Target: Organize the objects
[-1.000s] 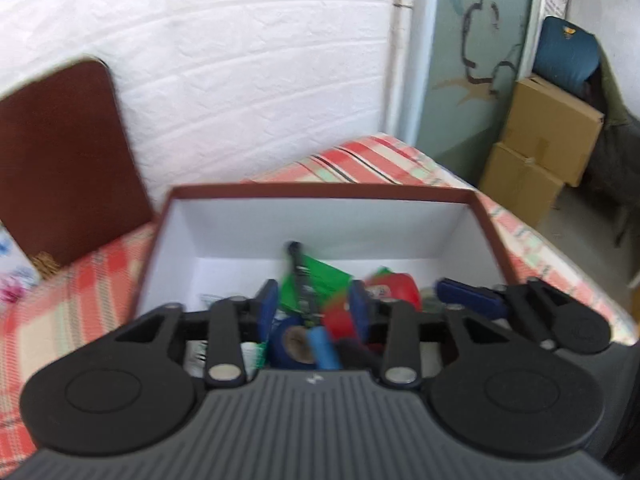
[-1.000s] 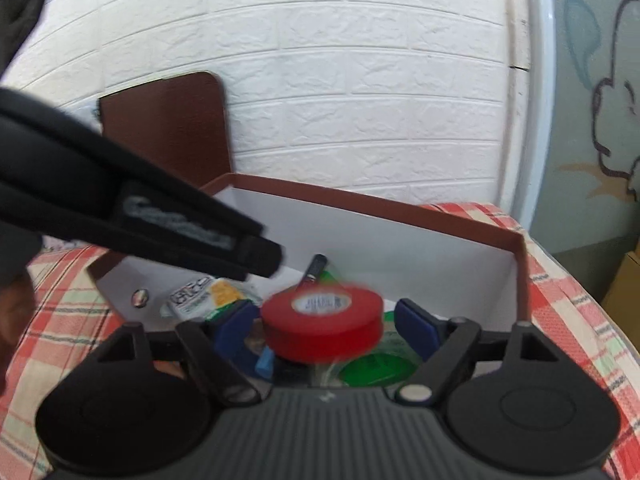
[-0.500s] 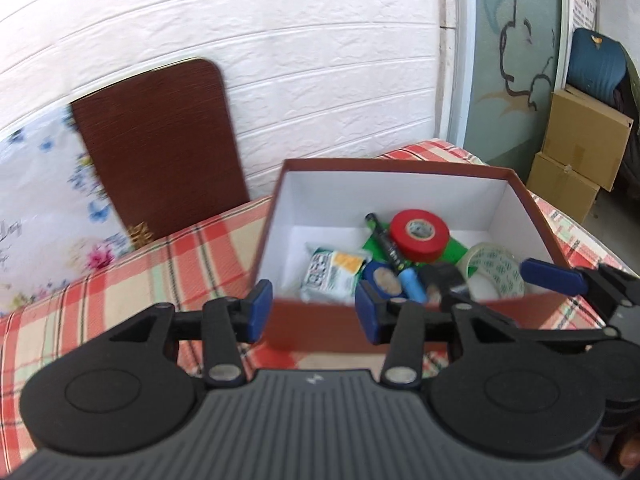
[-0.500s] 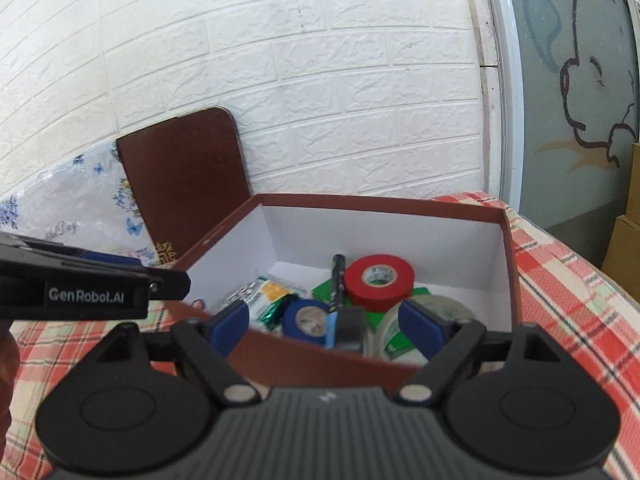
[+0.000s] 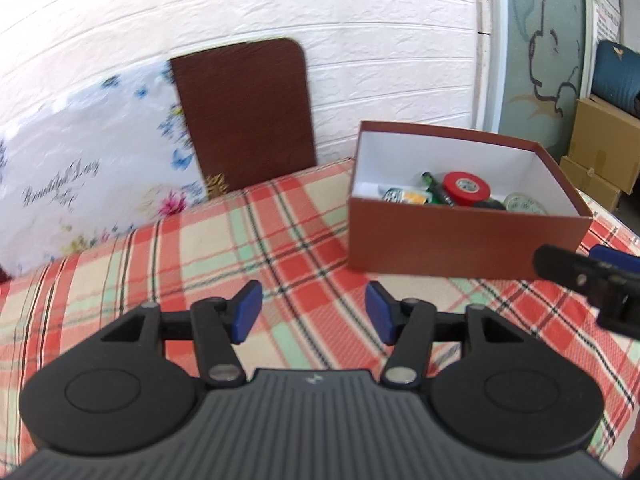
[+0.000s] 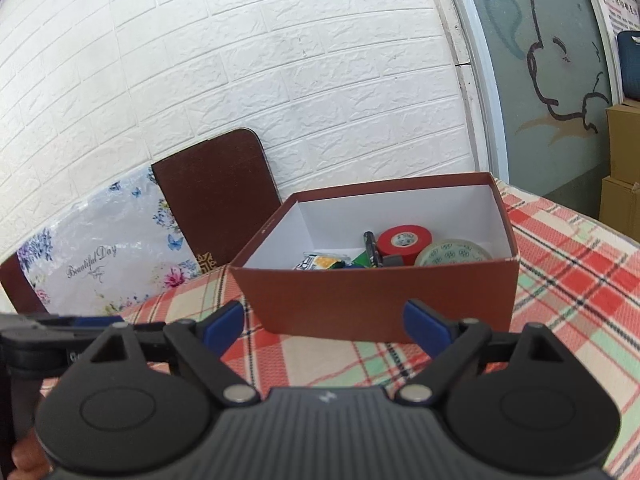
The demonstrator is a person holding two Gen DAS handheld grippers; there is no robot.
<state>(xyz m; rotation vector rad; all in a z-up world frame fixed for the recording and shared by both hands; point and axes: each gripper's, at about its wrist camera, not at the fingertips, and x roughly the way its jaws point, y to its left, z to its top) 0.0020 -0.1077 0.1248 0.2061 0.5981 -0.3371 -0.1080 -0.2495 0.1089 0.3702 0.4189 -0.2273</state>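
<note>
My left gripper (image 5: 313,315) is matte black with a ribbed grey deck, two round discs, silver pivot screws and blue pads (image 5: 247,312). My right gripper (image 6: 324,326) matches it: blue pads (image 6: 425,328), silver screws, and a small white logo on the ribbed deck.

Checked tablecloth (image 5: 280,248) bears brown box (image 5: 460,244), seemingly nothing else.

Bright, even daylight; fisheye bending at edges, slight motion blur leftward.
</note>
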